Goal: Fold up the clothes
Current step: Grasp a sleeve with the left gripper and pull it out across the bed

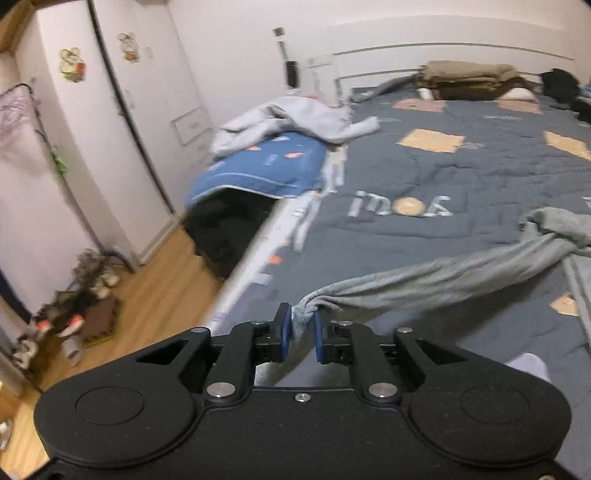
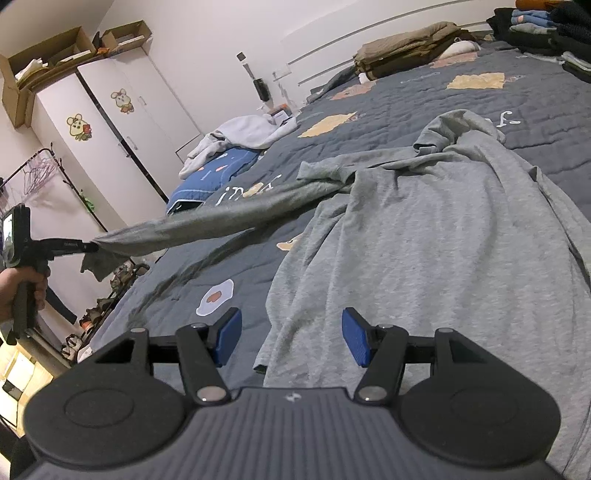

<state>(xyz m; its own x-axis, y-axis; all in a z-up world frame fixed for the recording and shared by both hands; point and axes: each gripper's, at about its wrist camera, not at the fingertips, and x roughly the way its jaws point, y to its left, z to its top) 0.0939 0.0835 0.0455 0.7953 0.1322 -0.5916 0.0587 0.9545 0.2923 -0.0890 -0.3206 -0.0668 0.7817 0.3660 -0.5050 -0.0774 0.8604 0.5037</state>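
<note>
A grey long-sleeved shirt [image 2: 443, 240] lies spread and wrinkled on the bed's dark grey quilt [image 2: 535, 122]. One sleeve [image 2: 207, 221] is pulled out taut to the left, off the quilt and past the bed's edge. My left gripper [image 1: 301, 321] is shut on that sleeve's cuff, which is bunched between the blue pads. In the right wrist view, the left gripper [image 2: 86, 246] is held by a person's hand [image 2: 14, 288] with the cuff hanging from it. My right gripper [image 2: 291, 332] stands open just above the shirt's near hem, nothing between its fingers.
A light grey hoodie [image 1: 295, 114] lies on a blue cushion [image 1: 266, 166] at the bed's left side. Brown folded bedding [image 2: 406, 48] and a stack of dark clothes [image 2: 535, 22] sit at the far end. White wardrobes [image 1: 74, 147] and shoes [image 1: 74, 314] line the wooden floor.
</note>
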